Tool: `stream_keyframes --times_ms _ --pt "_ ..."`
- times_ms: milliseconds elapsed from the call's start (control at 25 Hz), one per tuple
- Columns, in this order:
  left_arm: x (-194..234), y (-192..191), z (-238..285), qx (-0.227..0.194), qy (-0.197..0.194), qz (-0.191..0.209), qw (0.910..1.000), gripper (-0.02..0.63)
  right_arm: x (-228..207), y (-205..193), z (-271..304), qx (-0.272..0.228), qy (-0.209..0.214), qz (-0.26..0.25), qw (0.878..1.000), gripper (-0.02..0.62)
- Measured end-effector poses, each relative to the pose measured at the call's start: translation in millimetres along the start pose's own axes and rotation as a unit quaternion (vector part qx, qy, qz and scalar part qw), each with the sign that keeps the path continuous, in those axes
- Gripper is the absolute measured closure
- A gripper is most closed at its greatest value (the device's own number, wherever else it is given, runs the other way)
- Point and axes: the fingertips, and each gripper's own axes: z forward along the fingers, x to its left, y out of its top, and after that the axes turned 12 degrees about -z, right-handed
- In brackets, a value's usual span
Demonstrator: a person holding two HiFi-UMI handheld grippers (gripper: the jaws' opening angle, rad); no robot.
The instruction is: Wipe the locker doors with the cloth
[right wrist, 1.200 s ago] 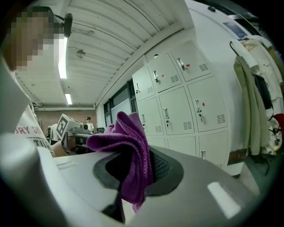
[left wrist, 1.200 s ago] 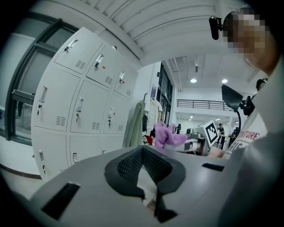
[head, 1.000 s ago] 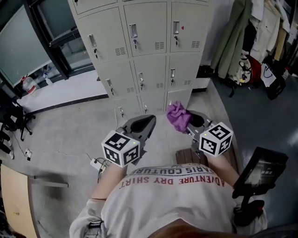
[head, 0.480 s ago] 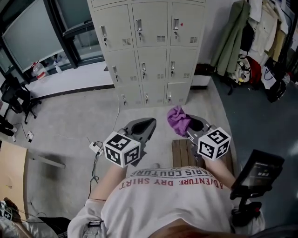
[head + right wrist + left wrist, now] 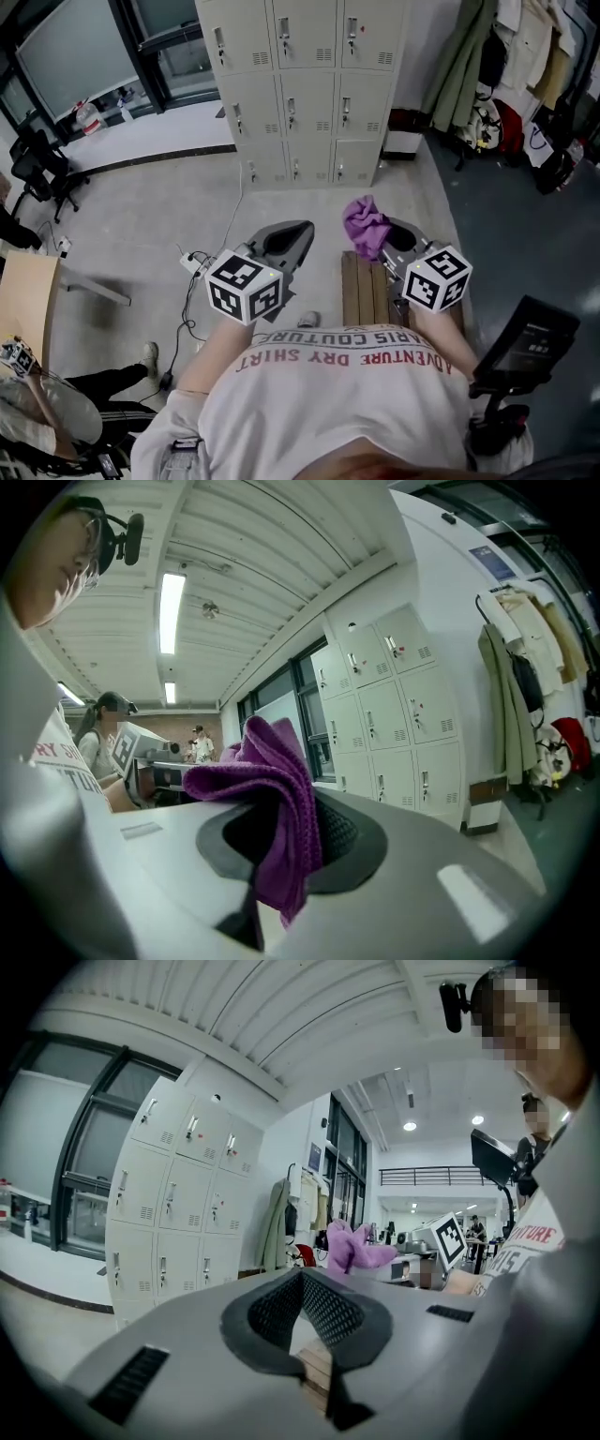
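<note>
Cloth (image 5: 366, 225) in right hand-held gripper (image 5: 382, 246)

The lockers (image 5: 300, 84) stand ahead against the far wall, with a window (image 5: 66, 56) to their left and hanging coats (image 5: 469, 66) to their right. Nearer the person and well apart from them, the left gripper (image 5: 302, 232) and right gripper (image 5: 386, 236) sit side by side. The cloth (image 5: 364, 223) is between the right one's jaws, above a slatted board (image 5: 361, 286) on the floor (image 5: 141, 225).
</note>
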Motion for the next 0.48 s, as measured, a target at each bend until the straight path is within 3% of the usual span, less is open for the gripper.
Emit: stream_keyframes --times_ms 200,480 --pt "-12 15 -12 0.000 0.004 0.005 1.0000 0.604 13 18 -2 -0.003 0.008 -0.004 1.000 0.529" --pt "-20 -23 -32 -0.012 0.006 0.023 0.9996 0.604 41 -11 -16 -0.021 0.015 -0.019 0.999 0.529"
